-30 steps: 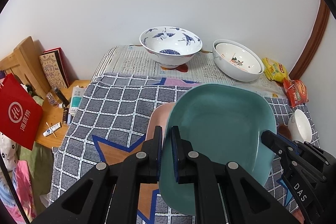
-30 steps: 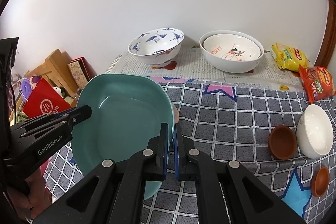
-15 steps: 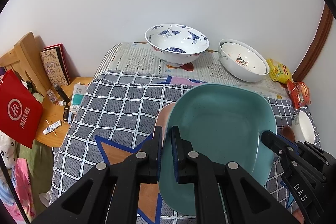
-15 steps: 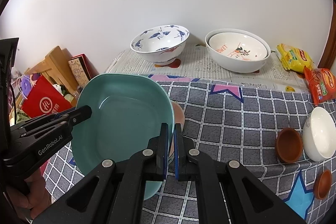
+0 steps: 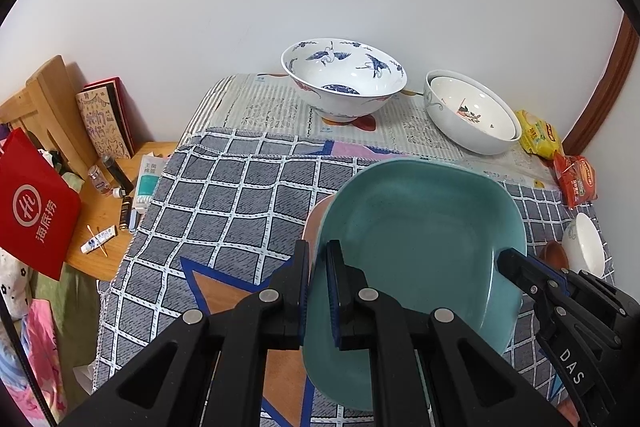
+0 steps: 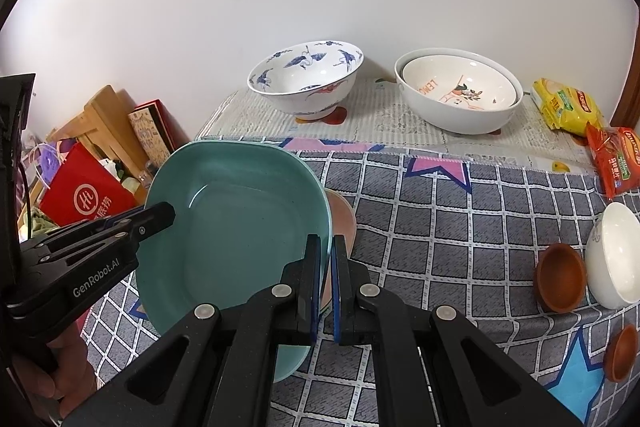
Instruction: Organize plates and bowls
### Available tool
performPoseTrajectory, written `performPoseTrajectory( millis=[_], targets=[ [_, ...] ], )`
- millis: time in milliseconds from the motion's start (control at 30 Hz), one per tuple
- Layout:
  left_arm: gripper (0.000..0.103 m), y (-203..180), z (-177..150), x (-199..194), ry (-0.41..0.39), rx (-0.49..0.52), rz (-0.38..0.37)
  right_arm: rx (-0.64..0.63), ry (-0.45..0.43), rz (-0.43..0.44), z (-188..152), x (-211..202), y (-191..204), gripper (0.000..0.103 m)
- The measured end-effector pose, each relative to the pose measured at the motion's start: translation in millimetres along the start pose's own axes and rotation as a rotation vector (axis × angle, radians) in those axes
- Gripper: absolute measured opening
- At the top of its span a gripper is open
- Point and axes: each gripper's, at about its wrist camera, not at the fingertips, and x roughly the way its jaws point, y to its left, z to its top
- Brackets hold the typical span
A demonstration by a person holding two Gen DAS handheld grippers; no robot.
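Note:
A teal square plate (image 5: 416, 243) is held above the checked cloth by both grippers. My left gripper (image 5: 318, 267) is shut on its left rim. My right gripper (image 6: 326, 263) is shut on its right rim (image 6: 320, 211). A pink plate (image 6: 344, 223) lies on the cloth under the teal one and is mostly hidden. A blue-and-white crane bowl (image 5: 344, 79) and two nested white bowls (image 5: 472, 115) stand at the back on newspaper. A small white bowl (image 6: 616, 255) and two brown cups (image 6: 560, 281) sit at the right.
Yellow (image 6: 568, 107) and red (image 6: 616, 159) snack packets lie at the back right by the wall. A lower wooden side table (image 5: 100, 211) on the left holds a red bag (image 5: 36, 203), books and small bottles. The cloth's front edge is close below the grippers.
Both grippers have lifted the teal plate and the view has risen; the bowls at the back look slightly further away. More of the pink plate beneath shows.

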Motion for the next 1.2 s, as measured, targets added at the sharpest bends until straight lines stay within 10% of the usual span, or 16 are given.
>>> performPoseTrajectory(
  millis=[1200],
  targets=[
    [0.009,6.2,12.3,86.3,0.103,-0.030,-0.003,0.013,0.086,-0.016,5.2,85.6,-14.4,0.006]
  ],
)
